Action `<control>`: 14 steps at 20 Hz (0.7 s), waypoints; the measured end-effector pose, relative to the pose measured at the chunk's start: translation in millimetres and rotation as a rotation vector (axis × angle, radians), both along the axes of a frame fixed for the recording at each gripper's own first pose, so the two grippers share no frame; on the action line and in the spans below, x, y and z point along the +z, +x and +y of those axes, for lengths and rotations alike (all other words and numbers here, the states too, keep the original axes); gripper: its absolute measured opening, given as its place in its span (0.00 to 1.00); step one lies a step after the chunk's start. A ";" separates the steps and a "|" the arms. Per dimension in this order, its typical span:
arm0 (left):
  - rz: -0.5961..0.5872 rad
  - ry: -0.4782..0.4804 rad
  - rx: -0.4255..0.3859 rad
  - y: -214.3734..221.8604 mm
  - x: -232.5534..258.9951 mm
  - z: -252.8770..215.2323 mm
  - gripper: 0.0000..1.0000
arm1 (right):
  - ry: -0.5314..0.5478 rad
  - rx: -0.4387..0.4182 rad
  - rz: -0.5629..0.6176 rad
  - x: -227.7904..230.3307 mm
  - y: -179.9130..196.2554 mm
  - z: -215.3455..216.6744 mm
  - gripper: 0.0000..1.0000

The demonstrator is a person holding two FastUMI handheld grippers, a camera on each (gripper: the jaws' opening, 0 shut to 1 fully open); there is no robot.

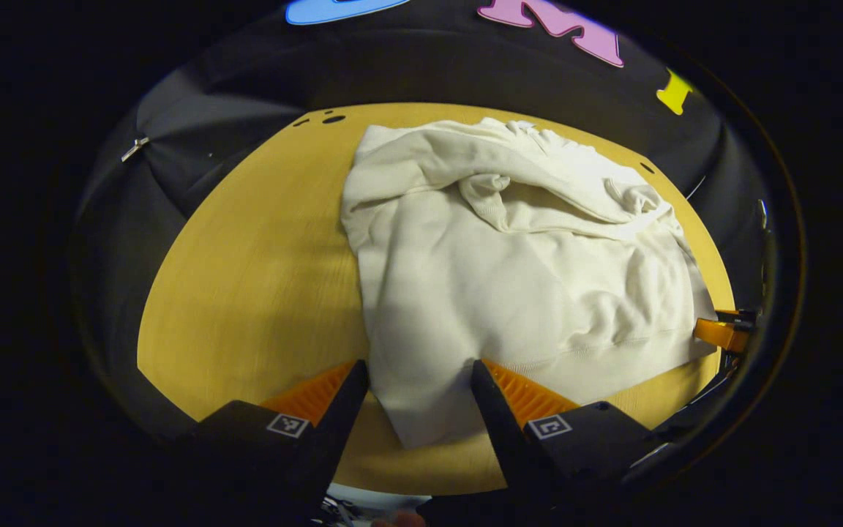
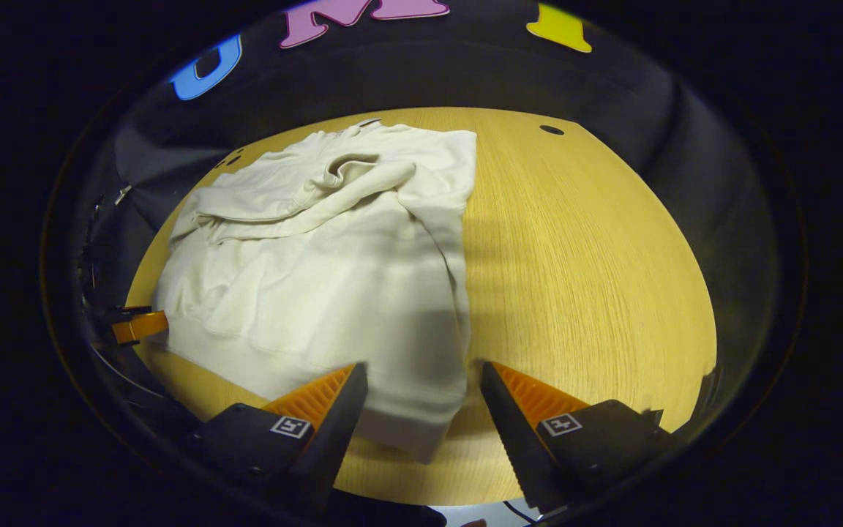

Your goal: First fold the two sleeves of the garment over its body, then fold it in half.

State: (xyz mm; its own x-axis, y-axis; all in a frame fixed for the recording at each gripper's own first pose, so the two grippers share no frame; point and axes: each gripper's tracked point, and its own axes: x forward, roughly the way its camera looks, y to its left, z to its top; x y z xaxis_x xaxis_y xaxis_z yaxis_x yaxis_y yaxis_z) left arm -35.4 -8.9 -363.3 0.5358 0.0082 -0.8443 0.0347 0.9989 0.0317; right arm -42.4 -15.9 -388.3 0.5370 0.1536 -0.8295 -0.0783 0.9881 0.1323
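A cream sweatshirt (image 1: 509,271) lies flat on the yellow wooden table (image 1: 260,256), hem toward me. Both sleeves (image 1: 465,157) are folded across its upper body, with a cuff (image 1: 487,197) near the middle. My left gripper (image 1: 418,366) is open, its fingers on either side of the near hem corner. In the right gripper view the sweatshirt (image 2: 334,271) covers the left half of the table (image 2: 582,256), and my right gripper (image 2: 423,367) is open astride the other hem corner. Each gripper also appears far off in the other's view: the right gripper (image 1: 721,333), the left gripper (image 2: 140,326).
The booth's black cloth wall (image 1: 195,124) curves closely around the table's far side. Small dark holes (image 1: 334,118) mark the tabletop near its back edge. Bare wood (image 2: 597,293) stretches to the right of the garment in the right gripper view.
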 end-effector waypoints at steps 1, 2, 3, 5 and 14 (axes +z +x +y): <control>-0.016 0.003 -0.004 0.0 3.8 -0.9 0.92 | -0.016 0.015 0.010 -1.7 0.5 1.7 0.98; -0.009 -0.006 -0.017 0.0 0.3 -4.0 0.94 | -0.020 0.015 0.026 -0.9 -1.3 1.7 0.98; -0.021 -0.008 -0.056 1.3 0.9 -9.9 0.85 | -0.003 0.012 0.049 -1.2 0.1 5.8 0.98; -0.012 -0.021 -0.117 3.1 -0.5 -24.2 0.59 | 0.054 0.048 0.079 1.2 0.6 22.7 0.70; 0.060 -0.117 -0.105 2.3 5.6 -20.6 0.07 | 0.138 0.097 0.101 9.3 -8.6 32.6 0.07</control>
State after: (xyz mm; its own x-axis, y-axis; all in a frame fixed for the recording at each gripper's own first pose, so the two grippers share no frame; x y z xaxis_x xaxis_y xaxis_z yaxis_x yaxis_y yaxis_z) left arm -33.1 -29.5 -357.6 0.4775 -0.1455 -0.8665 0.1374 0.9864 -0.0899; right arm -51.0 16.7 -379.0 0.4294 0.3164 -0.8459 -0.1515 0.9486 0.2779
